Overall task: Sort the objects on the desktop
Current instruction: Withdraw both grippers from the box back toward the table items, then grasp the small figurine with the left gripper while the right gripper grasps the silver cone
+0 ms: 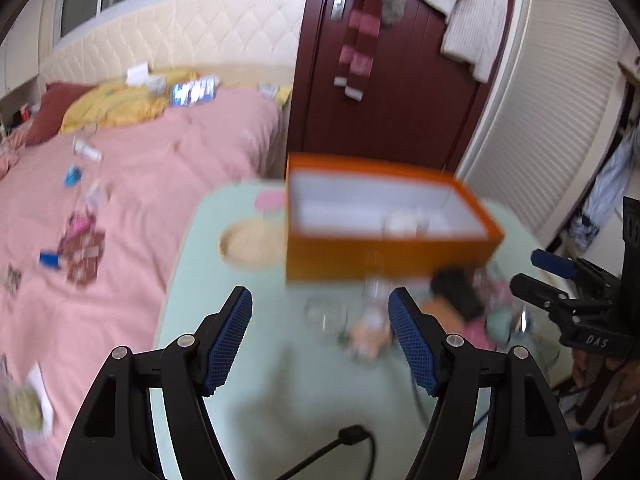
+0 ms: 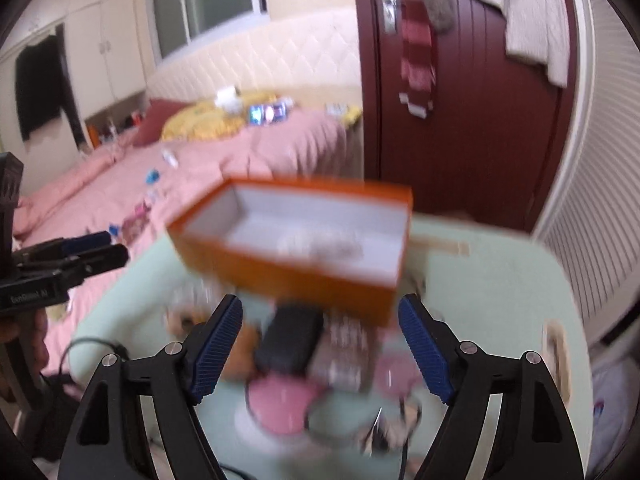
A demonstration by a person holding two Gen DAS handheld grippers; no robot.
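Across the middle of both views sat the orange box (image 1: 384, 248), open-topped on the pale green table (image 1: 280, 380), probably to receive the sorted things. Below it, at lower centre, lay the blurred clutter (image 2: 320, 352). My left gripper (image 1: 320, 340) and right gripper (image 2: 320, 352) stood open and empty, aimed at that pile, seemingly ready to pick.

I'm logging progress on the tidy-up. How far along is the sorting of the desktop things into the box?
Barely begun. The open orange cardboard box holds only something pale, too blurred to name. Nothing is in hand: the left tongs and right tongs are open and empty. Left to sort: the black rectangular object, the pink round item and the other clutter on the mint-green table.
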